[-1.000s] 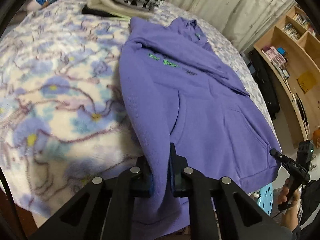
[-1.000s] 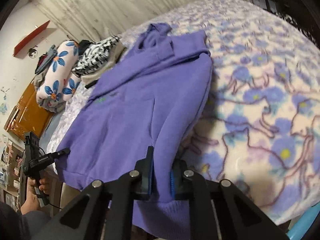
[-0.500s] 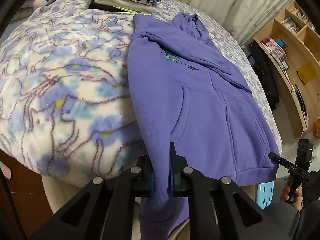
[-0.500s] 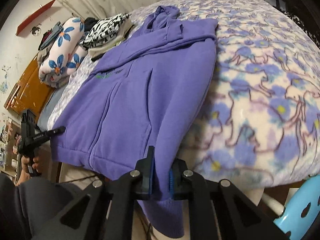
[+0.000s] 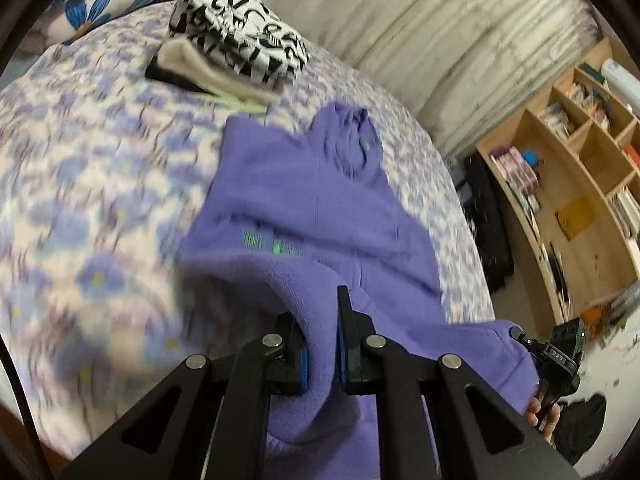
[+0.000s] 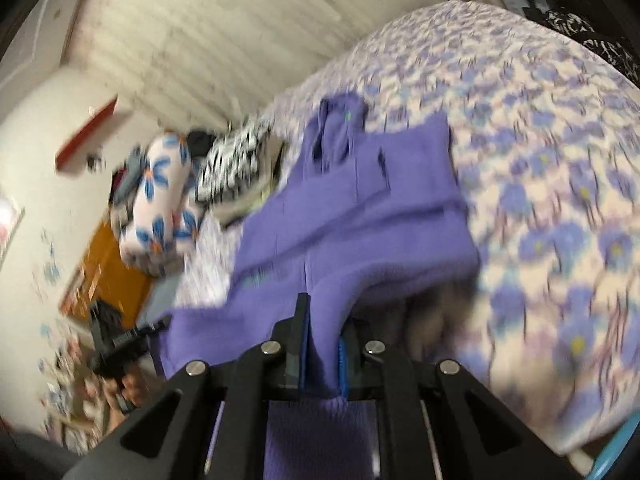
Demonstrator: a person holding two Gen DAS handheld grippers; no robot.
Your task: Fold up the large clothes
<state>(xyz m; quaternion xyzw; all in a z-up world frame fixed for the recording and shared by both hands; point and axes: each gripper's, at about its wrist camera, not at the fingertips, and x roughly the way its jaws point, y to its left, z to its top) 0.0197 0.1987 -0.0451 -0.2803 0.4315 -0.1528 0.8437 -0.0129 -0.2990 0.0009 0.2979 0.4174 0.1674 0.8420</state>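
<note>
The left tool [image 5: 320, 354] and the right tool [image 6: 322, 364] are each clamping a bottom corner of the purple hoodie [image 5: 320, 200], which is lying face-up on the floral bed [image 5: 80, 200] with its hem lifting. To fold cleanly, both corners should be travelling level and together toward the hood — keeping the hem taut — and landing square on the shoulders, clear of the folded stack [image 5: 236, 56].

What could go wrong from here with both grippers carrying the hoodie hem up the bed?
1. The left gripper and right gripper each pinch only a narrow bit of the purple hoodie hem; thick fabric might slip out.
2. The hem sags between the grips, so the fold may land uneven.
3. The folded clothes stack sits close beyond the hood; overshooting could disturb it.
</note>
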